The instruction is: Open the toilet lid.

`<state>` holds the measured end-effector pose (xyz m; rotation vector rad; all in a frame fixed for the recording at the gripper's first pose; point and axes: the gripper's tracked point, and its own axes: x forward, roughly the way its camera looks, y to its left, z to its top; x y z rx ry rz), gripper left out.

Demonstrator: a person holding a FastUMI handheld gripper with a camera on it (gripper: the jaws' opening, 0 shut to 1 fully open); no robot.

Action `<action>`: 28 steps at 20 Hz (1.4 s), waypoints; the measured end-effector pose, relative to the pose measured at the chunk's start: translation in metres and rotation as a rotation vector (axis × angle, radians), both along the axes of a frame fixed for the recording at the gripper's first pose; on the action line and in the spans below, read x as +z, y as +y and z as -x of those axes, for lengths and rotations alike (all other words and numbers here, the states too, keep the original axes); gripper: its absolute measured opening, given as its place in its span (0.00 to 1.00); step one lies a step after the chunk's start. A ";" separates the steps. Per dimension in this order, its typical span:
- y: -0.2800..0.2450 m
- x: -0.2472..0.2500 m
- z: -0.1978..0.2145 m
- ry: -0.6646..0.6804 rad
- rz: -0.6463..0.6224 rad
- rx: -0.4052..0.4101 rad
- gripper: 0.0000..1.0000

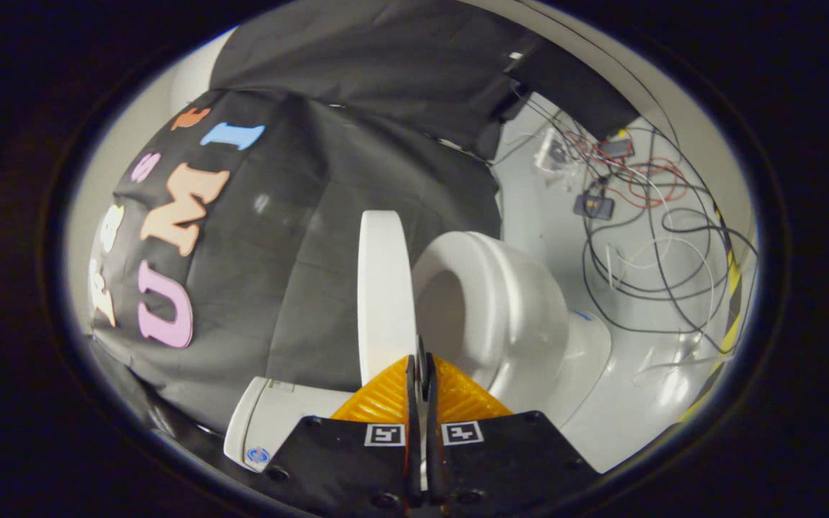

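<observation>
Your gripper [422,374] sits low at the rear of a white toilet, its two orange ribbed fingers [384,397] drawn together until only a thin dark slit shows between them; whether they pinch anything cannot be told, and they look empty. Each finger is wedge-shaped with fine ridges, mounted on a matte black body that carries two small square markers.

Just ahead of the fingertips, the toilet lid [384,295] stands raised, seen edge-on as a smooth, glossy white slab with a rounded top. Its lower edge meets the fingertips, touching or nearly so. Beside it, to the right of the fingers, the toilet seat [497,288] lies as a thick, rounded white ring around the bowl's dark opening, its surface shiny with soft highlights. The lid is well clear of the seat, with an open wedge between the two.

To the left of the fingers, the white tank [270,421] shows a curved corner pressed near the booth's black cloth wall [299,252], which hangs in soft folds close behind the lid. Beyond the seat, the pale glossy floor [637,374] spreads open, crossed by loose black, red and white cables [645,216] and bordered by yellow-and-black striped tape [731,302].
</observation>
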<state>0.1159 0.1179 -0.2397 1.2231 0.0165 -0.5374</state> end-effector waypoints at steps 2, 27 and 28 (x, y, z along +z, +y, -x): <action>0.006 0.026 -0.004 -0.018 0.067 0.019 0.05; 0.186 0.194 -0.093 -0.001 0.978 0.588 0.12; 0.193 0.197 -0.098 0.001 1.000 0.611 0.11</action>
